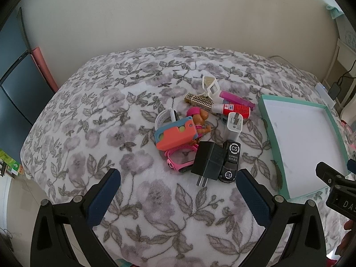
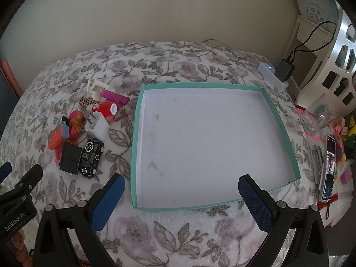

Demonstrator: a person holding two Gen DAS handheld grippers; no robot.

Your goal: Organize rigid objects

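A pile of small objects lies on the floral blanket: a black charger (image 1: 208, 161) (image 2: 70, 158), a black toy car (image 1: 230, 161) (image 2: 91, 158), a white charger (image 1: 234, 125) (image 2: 98, 125), an orange case (image 1: 175, 133), a pink watch (image 1: 179, 159), a doll (image 1: 200, 120), a red glue bottle (image 1: 231, 109) and a magenta tube (image 1: 237, 99). A teal-rimmed empty tray (image 2: 139, 120) (image 1: 267, 120) lies to the right of the pile. My left gripper (image 1: 178, 175) is open just short of the pile. My right gripper (image 2: 181, 181) is open over the tray's near edge.
A white power strip (image 2: 272, 76) with a black adapter (image 2: 284, 70) lies beyond the tray. A phone (image 2: 329, 166) and toys (image 2: 340, 146) sit at the right. A white shelf (image 2: 333, 66) stands at the far right. A wall rises behind the bed.
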